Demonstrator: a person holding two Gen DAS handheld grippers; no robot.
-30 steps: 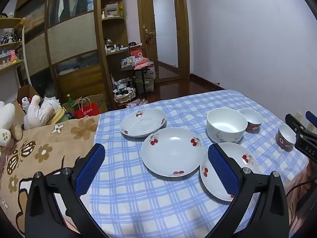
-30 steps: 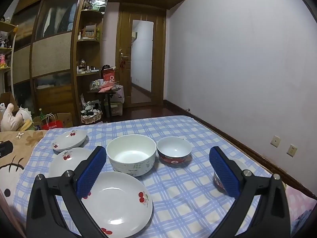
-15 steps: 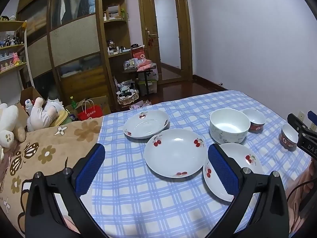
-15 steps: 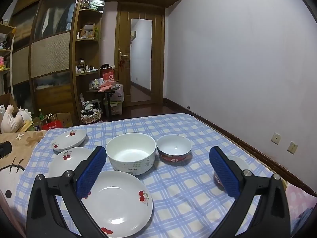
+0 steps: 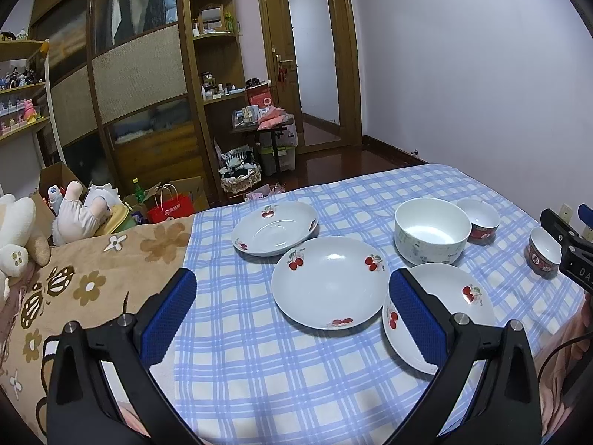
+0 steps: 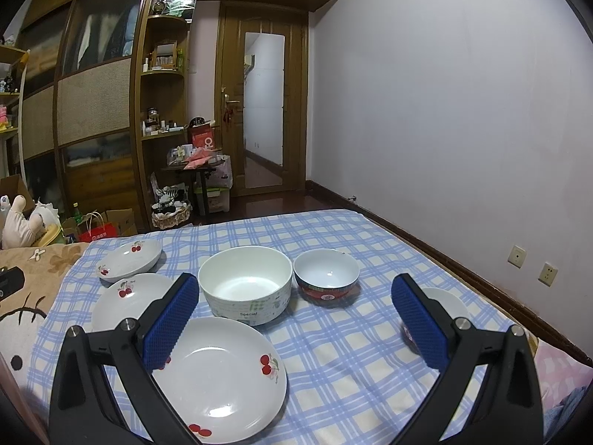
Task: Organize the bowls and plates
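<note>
From the left wrist view, I am holding my left gripper (image 5: 292, 315) spread wide, grasping nothing, above the middle cherry plate (image 5: 328, 282) on the checked cloth (image 5: 267, 371). From the right wrist view, my right gripper (image 6: 291, 319) is hanging released and empty, near the big white bowl (image 6: 245, 283) and the red-sided bowl (image 6: 326, 277).

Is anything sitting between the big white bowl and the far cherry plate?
No dish: in the left wrist view only bare checked cloth separates the big white bowl from the far cherry plate.
</note>
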